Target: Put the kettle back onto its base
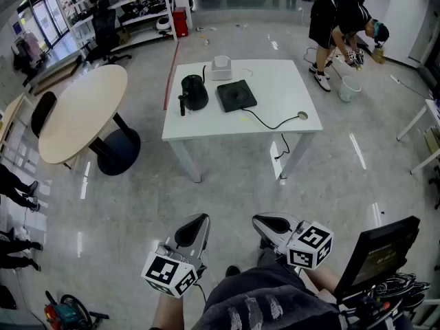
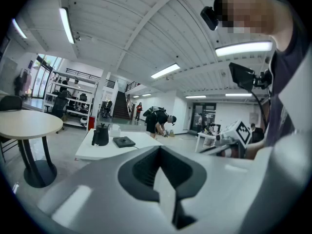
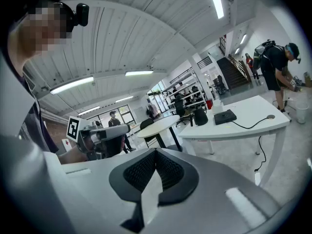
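1. Head view: the kettle (image 1: pixel 194 93) stands on the surface (image 1: pixel 278 88), at 9 o'clock of its base (image 1: pixel 236 95), far ahead.
2. Left gripper view: the left claw (image 2: pixel 164 174) is pressed together and empty; spread it before reaching the handle.
3. Right gripper view: the right claw (image 3: pixel 148 179) is likewise closed on nothing.

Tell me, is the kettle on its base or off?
Off. The kettle stands on the table, beside its bare base.
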The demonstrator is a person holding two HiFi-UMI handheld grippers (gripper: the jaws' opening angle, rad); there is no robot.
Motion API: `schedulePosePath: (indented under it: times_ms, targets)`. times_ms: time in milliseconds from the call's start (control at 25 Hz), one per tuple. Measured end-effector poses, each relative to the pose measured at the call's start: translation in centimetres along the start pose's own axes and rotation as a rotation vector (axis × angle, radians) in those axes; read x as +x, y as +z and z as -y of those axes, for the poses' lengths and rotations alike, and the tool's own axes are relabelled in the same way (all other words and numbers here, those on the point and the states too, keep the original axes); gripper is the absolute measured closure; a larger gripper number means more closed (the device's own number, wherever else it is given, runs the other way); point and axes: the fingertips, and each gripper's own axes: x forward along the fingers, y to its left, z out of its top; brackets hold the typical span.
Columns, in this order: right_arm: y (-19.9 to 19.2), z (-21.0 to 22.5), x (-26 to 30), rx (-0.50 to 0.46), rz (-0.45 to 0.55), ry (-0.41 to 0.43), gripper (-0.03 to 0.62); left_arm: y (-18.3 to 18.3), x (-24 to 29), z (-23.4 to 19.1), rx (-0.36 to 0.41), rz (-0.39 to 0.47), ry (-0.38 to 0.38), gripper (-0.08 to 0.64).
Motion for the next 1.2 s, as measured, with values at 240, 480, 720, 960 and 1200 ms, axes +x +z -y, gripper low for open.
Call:
schedulePosePath:
  times_ms: [240,480,720,960,1200]
  targets:
    - [5.2,9.2,-2.0,-0.049,0.038,0.049,0.591,1.9,10.0,2.7,-0.005,0.016,0.005,0.558]
    - [7.3,13.2,-5.4,-0.022,0.049,0.067,0.591,4.1,16.2,5.9,0.023,-0.033,-0.013,0.558]
    - [8.2,17.2,-8.5,-0.009,0.04,0.091,0.591,5.5,20.8,8.6,0.075,-0.071,0.013,0.558]
    - [8.3,20.2,-8.3,-0.054,0.037,0.066,0.591,4.7,23.0,8.2,0.101,-0.106,0.036,0.558]
    - [7.7,21.3,-6.8,-0.065,0.002,0.071,0.591,3.5,23.9,6.7,0.128,-0.115,0.057,0.558]
